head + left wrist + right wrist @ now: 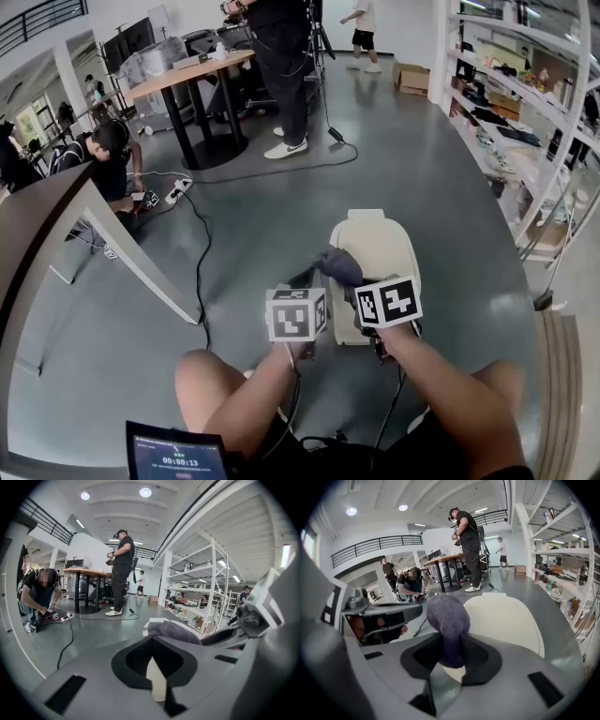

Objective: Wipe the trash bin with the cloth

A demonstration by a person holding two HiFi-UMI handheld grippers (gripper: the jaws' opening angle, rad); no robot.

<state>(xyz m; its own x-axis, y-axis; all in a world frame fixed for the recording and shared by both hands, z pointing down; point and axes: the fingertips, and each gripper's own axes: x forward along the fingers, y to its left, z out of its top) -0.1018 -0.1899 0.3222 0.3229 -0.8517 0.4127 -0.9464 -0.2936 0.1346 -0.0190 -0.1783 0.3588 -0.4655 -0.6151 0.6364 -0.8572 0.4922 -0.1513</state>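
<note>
Shelving (511, 112) lines a workshop with a smooth grey floor (281, 206). On that floor stands the cream trash bin (384, 248), lid down. The purple-grey cloth (447, 618) rests on its near edge, pinched in the right hand-held gripper (450, 665). The left hand-held gripper (157, 679), jaws nearly together, holds nothing. Wiping looks barely begun; next, press the cloth down and sweep across the lid.

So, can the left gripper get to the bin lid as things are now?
Probably yes. The left gripper is right at the near left edge of the bin lid, with nothing between them. The cloth, held by the right gripper, sits beside it, not across its way.
</note>
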